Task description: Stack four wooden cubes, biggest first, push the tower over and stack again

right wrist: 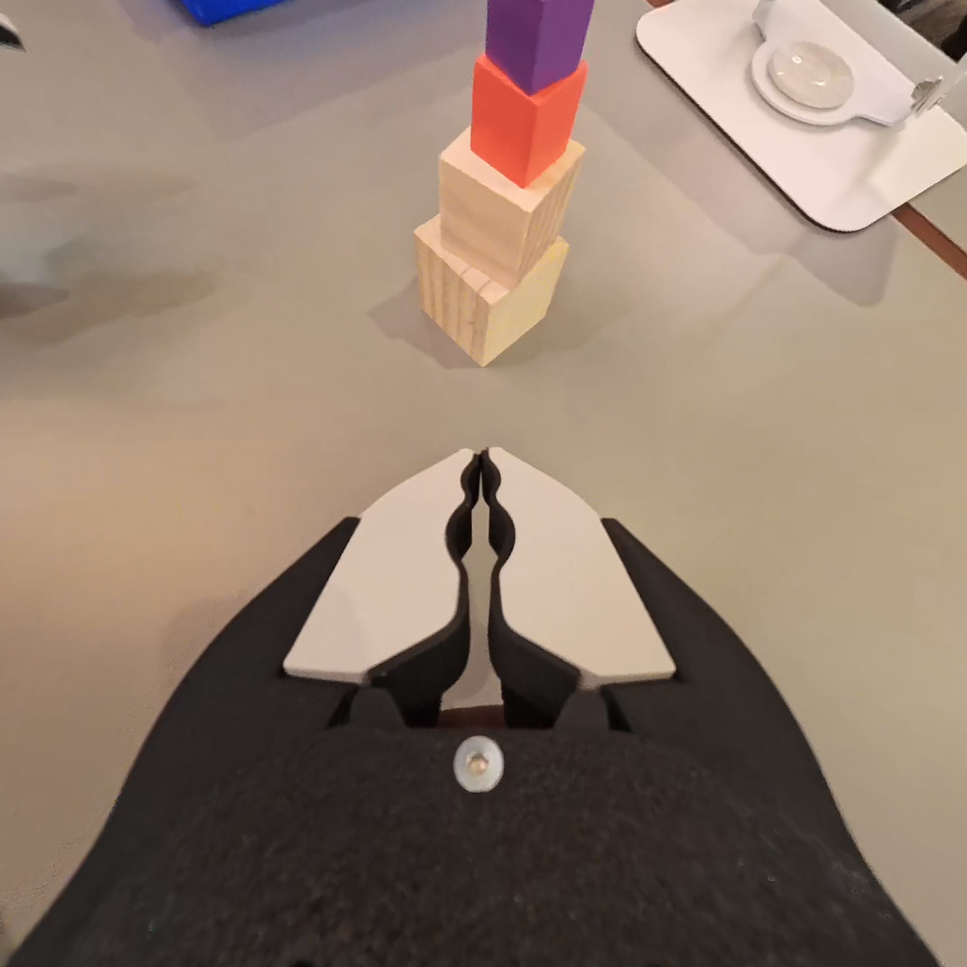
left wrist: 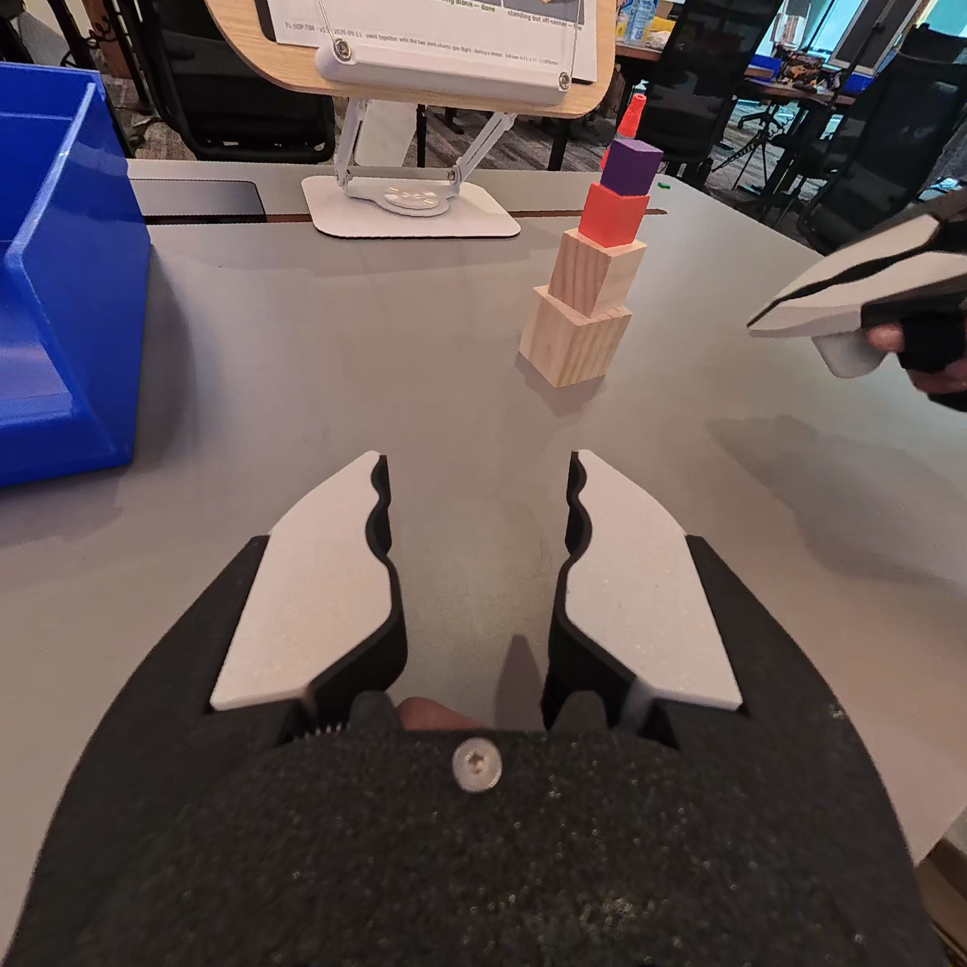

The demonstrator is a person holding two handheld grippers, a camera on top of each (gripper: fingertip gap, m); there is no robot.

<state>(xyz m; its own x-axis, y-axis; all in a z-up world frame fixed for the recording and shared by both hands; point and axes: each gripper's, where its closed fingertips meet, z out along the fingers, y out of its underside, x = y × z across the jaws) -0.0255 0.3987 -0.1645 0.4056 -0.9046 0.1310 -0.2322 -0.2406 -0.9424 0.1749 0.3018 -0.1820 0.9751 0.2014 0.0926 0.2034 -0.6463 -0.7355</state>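
A tower of four cubes stands on the grey table: a big plain wood cube [left wrist: 573, 343] [right wrist: 489, 303] at the bottom, a smaller plain wood cube [left wrist: 594, 272] [right wrist: 505, 220], a red cube [left wrist: 612, 214] [right wrist: 523, 120], and a purple cube [left wrist: 630, 167] [right wrist: 536, 39] on top. My left gripper [left wrist: 479, 460] is open and empty, low over the table, well short and left of the tower. My right gripper [right wrist: 481, 452] is shut and empty, pointing at the tower's base from a short distance. It also shows in the left wrist view [left wrist: 759, 322], to the right of the tower.
A blue plastic bin [left wrist: 63, 272] stands at the left. A white stand base [left wrist: 413, 209] [right wrist: 816, 104] holding a wooden board with a sheet [left wrist: 418, 47] sits behind the tower. Chairs and desks lie beyond the table's far edge.
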